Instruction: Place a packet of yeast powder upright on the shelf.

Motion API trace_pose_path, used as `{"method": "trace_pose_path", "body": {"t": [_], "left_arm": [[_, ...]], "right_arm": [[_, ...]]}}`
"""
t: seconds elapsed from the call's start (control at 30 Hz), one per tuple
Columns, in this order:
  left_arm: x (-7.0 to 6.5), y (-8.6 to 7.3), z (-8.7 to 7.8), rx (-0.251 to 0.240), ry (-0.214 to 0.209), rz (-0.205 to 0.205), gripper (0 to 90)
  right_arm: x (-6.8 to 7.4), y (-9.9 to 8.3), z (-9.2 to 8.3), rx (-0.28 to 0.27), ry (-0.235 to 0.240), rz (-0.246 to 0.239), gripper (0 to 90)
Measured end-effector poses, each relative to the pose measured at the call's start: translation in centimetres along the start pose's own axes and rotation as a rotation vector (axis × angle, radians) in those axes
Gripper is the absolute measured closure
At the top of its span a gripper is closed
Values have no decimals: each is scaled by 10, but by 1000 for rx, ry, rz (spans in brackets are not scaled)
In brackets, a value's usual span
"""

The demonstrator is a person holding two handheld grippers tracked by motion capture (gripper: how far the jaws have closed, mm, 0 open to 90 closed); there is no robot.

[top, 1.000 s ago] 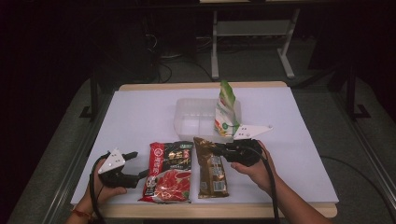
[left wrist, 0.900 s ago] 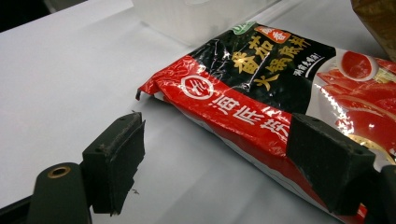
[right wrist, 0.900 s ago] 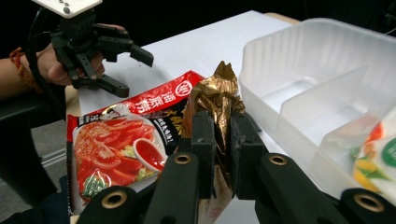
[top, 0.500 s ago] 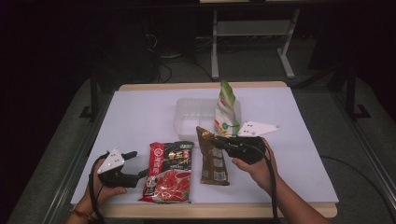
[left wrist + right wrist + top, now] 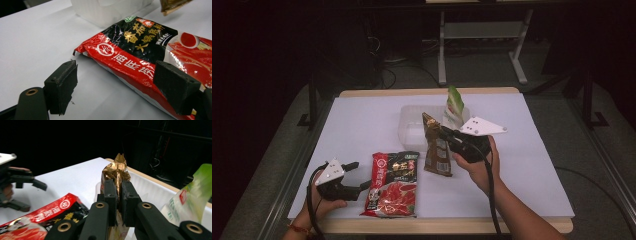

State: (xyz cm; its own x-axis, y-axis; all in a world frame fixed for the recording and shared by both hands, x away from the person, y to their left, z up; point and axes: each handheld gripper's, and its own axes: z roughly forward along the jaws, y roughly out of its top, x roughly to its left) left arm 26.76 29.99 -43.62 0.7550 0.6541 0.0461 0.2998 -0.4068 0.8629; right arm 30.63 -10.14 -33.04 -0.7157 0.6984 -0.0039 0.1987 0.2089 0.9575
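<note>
- High view: white table (image 5: 362, 125); the clear tub (image 5: 412, 131) is my landmark.
- Red hotpot-base packet (image 5: 393, 184) lies flat, nearer me than the tub.
- Gold packet (image 5: 435, 147) hangs beside the tub, pinched in my right gripper (image 5: 447, 134).
- My left gripper (image 5: 362, 176), spread, sits beside the red packet.

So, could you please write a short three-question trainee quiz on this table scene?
1. True or false: the left gripper holds the red pouch.
2. Which thing does the right gripper grip? A) green pouch B) brown pouch C) clear tub
3. Fill in: the red pouch lies flat on the ____.

Key
1. False: its jaws stand open, one beside the pouch and one over it.
2. B: the jaws pinch its crumpled top, and its lower end hangs near the table.
3. table
</note>
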Motion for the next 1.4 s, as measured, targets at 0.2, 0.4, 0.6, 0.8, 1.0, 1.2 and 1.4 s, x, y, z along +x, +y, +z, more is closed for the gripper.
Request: {"method": "trace_pose_path", "body": {"t": [0.2,0.4,0.6,0.8,1.0,1.2,1.4], "left_arm": [[0,0,0,0,-5,-4,191],[-1,0,0,5,-6,6,192],[0,-1,0,10,-6,3,193],[-1,-1,0,11,-11,5,193],[-1,-1,1,14,-15,6,193],[1,-1,-1,-7,-21,-13,195],[1,-1,-2,-2,-20,-1,195]], "right_arm": [[-5,11,11,-21,-50,-7,840],[-14,17,24,-21,-105,-2,840],[-18,23,37,-5,-158,-14,840],[-21,36,44,-15,-220,-34,841],[-22,45,52,-18,-259,-49,842],[-22,52,57,-18,-308,-73,845],[-23,57,56,-36,-330,-91,845]]}}
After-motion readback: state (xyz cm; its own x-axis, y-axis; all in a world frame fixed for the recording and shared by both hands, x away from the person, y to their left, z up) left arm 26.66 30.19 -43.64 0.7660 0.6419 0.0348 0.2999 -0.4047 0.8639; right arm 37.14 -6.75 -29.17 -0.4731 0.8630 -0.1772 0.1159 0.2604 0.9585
